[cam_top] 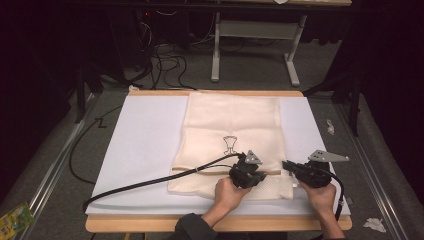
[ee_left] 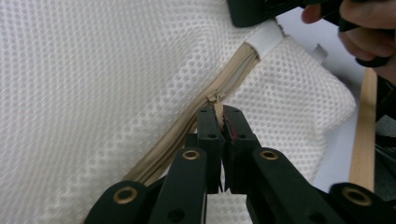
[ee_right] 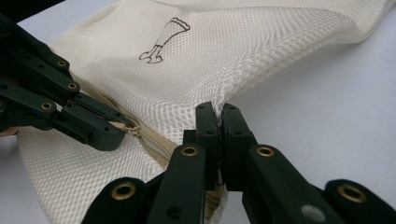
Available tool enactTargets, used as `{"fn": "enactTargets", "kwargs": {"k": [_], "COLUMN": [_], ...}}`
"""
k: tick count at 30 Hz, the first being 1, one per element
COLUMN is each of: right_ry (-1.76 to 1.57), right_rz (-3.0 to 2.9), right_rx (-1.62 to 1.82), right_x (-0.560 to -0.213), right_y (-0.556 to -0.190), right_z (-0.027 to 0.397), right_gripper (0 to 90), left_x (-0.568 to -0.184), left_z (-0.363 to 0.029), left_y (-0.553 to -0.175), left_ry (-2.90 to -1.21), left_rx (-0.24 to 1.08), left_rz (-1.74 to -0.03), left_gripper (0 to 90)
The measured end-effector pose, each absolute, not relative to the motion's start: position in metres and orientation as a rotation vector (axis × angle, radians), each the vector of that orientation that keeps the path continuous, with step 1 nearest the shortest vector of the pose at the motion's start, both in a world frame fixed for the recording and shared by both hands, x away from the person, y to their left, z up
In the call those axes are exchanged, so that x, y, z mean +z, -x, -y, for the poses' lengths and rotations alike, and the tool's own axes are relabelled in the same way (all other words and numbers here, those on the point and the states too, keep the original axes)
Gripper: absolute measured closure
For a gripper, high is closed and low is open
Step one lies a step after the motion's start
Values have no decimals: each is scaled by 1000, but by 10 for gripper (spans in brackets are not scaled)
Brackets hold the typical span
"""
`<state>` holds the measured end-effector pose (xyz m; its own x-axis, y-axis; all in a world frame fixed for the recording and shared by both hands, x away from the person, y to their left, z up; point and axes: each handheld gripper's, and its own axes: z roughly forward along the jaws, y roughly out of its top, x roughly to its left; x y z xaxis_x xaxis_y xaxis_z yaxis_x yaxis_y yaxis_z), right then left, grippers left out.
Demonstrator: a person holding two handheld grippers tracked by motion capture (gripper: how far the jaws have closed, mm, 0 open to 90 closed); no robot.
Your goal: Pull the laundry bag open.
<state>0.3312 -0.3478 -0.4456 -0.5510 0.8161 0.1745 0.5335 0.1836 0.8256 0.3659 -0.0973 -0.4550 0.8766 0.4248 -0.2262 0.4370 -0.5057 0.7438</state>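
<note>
1. A cream mesh laundry bag (cam_top: 232,137) lay flat on the white sheet (cam_top: 145,145) covering the wooden table (cam_top: 150,223), slightly right of centre, with a small dark printed figure (cam_top: 229,144) on its upper face.
2. A beige zipper (ee_left: 187,128) ran across the bag near the edge closest to the person.
3. The left gripper (ee_left: 218,114) had its 2 jaws pressed together on the zipper pull tab (ee_left: 217,108), just below the slider (ee_left: 215,97).
4. The right gripper (ee_right: 217,112) had its 2 jaws clamped on the mesh at the bag's edge, at the near right corner in the high view.
5. In the right gripper view, the left gripper sat at the zipper, just left of the pinched edge.
6. Both hands, left (cam_top: 229,194) and right (cam_top: 319,196), rested at the near side of the table, the grippers near each other but apart.
7. The left gripper's cable (cam_top: 145,182) trailed leftward across the sheet.
</note>
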Motion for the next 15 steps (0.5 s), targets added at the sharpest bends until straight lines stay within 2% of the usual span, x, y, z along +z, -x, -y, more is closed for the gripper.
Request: {"fn": "enactTargets", "kwargs": {"k": [15], "right_ry": [-1289], "right_rz": [-2159], "right_rx": [1313], "right_x": [-446], "right_y": [-332], "right_z": [349], "right_gripper": [887], "left_x": [-455], "left_z": [82], "left_y": [-368], "left_ry": [-2139], "left_rx": [-28], "left_rz": [-645], "left_gripper": [873]}}
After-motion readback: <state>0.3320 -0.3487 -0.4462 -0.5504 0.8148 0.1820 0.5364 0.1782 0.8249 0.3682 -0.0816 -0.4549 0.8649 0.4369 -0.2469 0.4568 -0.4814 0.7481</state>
